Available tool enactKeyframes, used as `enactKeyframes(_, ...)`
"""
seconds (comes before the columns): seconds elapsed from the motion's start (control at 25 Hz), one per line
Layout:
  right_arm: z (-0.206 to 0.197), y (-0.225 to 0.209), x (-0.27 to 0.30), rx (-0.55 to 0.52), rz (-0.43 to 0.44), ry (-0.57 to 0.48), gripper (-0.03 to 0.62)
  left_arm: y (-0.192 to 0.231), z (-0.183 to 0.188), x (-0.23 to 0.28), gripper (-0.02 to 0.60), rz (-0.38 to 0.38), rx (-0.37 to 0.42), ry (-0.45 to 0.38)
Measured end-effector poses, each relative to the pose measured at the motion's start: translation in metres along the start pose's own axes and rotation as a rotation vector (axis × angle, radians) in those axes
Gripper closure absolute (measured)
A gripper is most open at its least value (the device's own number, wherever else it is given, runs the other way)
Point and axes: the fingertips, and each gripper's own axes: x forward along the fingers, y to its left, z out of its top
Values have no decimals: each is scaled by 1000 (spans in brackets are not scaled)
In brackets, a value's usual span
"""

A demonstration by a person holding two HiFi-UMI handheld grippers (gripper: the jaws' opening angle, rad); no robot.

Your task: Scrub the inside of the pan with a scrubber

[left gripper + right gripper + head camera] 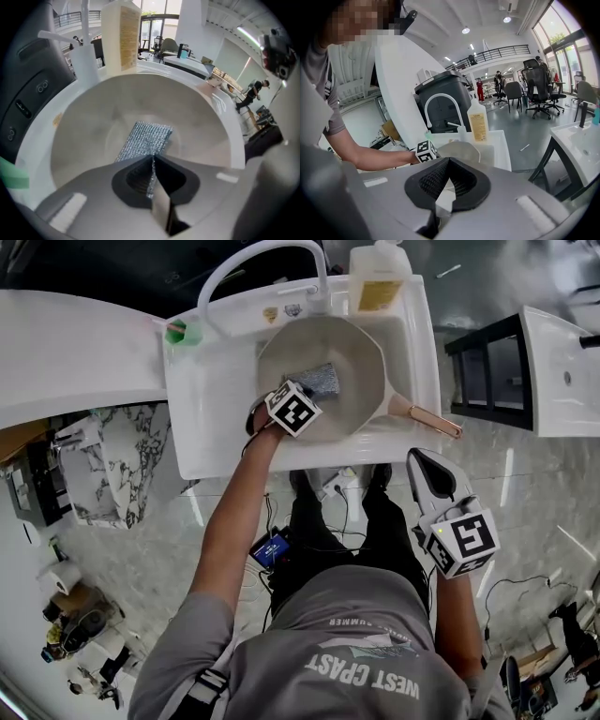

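While the left arm reaches forward over the sink (211,427), the left gripper (152,161) points down into the pan (364,352), its jaws pinching the near edge of the scrubber (145,138). The scrubber lies flat on the pan's floor. The right gripper (419,458) is held back outside the sink, jaws pressed together and empty.

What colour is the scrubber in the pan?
Silvery grey mesh scrubber; clearest in the left gripper view.
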Motion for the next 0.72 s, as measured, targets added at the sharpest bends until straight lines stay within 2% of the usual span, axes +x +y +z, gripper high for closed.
enactKeyframes(0.24, -7, -5, -6, 3, -15, 10, 592, -53, 16, 18, 566, -117, 62, 0)
enactKeyframes(0.36, -9, -14, -13, 10, -34, 12, 592, -67, 33, 26, 566, -142, 65, -27)
enactKeyframes(0.52, -14, -25, -21, 22, -53, 12, 592, -60, 61, 32, 566, -109, 24, -92)
enactKeyframes(0.72, -19, -34, -23, 33, -62, 21, 592, -29, 92, 39, 566, -43, -5, -143)
